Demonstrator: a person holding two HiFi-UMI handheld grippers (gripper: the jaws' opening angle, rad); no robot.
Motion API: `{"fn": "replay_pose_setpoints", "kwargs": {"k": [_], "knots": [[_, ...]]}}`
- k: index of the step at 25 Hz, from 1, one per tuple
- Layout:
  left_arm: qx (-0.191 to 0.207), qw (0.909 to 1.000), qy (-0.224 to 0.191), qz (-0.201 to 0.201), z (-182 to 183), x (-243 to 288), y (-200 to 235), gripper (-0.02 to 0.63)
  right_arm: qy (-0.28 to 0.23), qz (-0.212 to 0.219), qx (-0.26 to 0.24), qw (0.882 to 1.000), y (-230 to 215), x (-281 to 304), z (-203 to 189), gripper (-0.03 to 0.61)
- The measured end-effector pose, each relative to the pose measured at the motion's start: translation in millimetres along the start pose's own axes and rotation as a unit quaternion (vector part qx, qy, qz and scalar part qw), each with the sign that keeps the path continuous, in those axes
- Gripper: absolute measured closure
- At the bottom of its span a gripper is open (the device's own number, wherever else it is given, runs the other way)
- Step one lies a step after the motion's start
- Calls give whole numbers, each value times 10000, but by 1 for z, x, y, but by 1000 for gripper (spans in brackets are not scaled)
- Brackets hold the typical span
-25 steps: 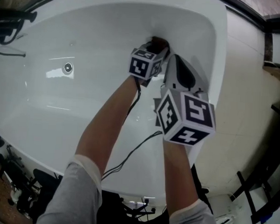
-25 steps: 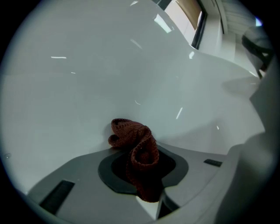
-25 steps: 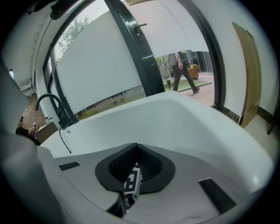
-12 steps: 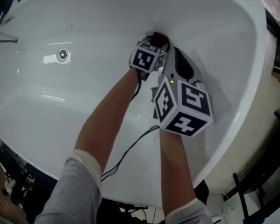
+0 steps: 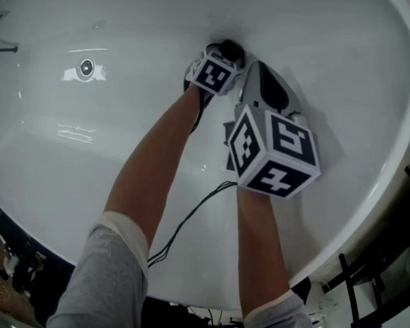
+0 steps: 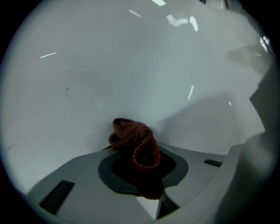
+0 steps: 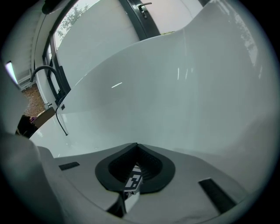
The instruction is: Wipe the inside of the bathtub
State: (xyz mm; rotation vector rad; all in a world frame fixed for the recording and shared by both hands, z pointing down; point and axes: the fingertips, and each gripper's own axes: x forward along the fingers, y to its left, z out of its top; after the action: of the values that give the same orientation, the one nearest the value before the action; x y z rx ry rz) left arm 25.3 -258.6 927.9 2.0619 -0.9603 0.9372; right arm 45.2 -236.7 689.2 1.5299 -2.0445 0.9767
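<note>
Left tool grips brown cloth on broad bathtub wall; right tool closed, empty.

bathtub wall close ahead, open room left toward drain

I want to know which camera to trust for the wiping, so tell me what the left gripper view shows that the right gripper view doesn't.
Only the left gripper view shows the reddish-brown cloth, bunched and clamped in the left gripper, up against the bathtub wall. Only the right gripper view shows the right gripper shut with no cloth in it, plus the bathtub's upper edge, a curved black pipe and a dark door frame beyond it. Both show the glossy white bathtub interior.
</note>
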Motion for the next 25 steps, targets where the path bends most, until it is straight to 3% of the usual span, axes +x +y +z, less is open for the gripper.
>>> {"fn": "replay_pose_setpoints", "kwargs": {"k": [4,9,13,18,25], "knots": [[344,9987,376,-36,-19,3,11,526,72,73,-99,9999,9,3,-9,569],[101,9982,495,-315,-42,1,-4,526,124,56,-84,9999,8,0,-14,569],[196,9974,584,-366,-67,-8,-20,528,274,142,-148,9994,12,-1,-22,569],[409,9976,562,-72,-70,-9,-15,526,490,226,-262,9982,15,-4,-35,569],[-33,9957,661,650,-53,-12,50,526,832,322,-374,9953,18,3,-61,569]]}}
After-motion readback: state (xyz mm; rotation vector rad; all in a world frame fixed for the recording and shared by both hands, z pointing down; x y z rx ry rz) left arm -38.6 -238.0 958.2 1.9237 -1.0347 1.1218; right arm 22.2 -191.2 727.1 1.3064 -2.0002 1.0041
